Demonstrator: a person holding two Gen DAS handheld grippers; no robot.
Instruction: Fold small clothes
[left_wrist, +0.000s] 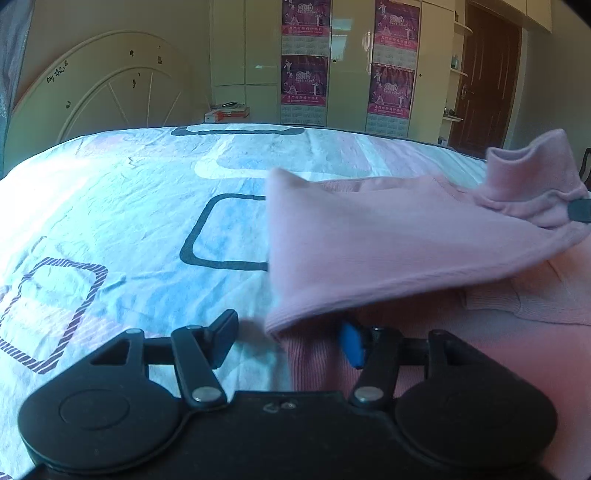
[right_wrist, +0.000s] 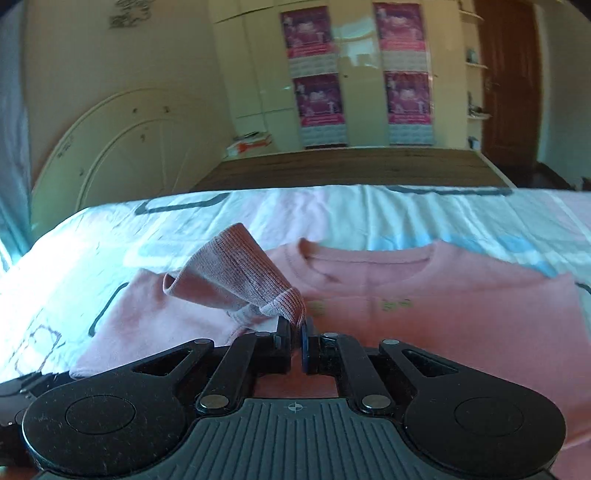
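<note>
The pink sweater (right_wrist: 424, 295) lies flat on the bed (right_wrist: 369, 206), just ahead of the right hand-held gripper (right_wrist: 298, 328), with its neck hole on the far side. Its sleeve (right_wrist: 236, 280) is lifted up off the sweater because the right hand-held gripper has pinched the ribbed cuff tight between its two fingers, so the sleeve can be carried across the body to make a fold. The left hand-held gripper (left_wrist: 291, 339) sits low over the bed at the sweater's edge, with its jaws about half open. The raised sleeve hangs over its right finger (left_wrist: 352, 343), and its left finger (left_wrist: 225, 338) is over the bare sheet (left_wrist: 110, 206). It grips nothing, and looks ready to take the hem next, I think. The sheet is smooth, so the cloth can lie flat.
</note>
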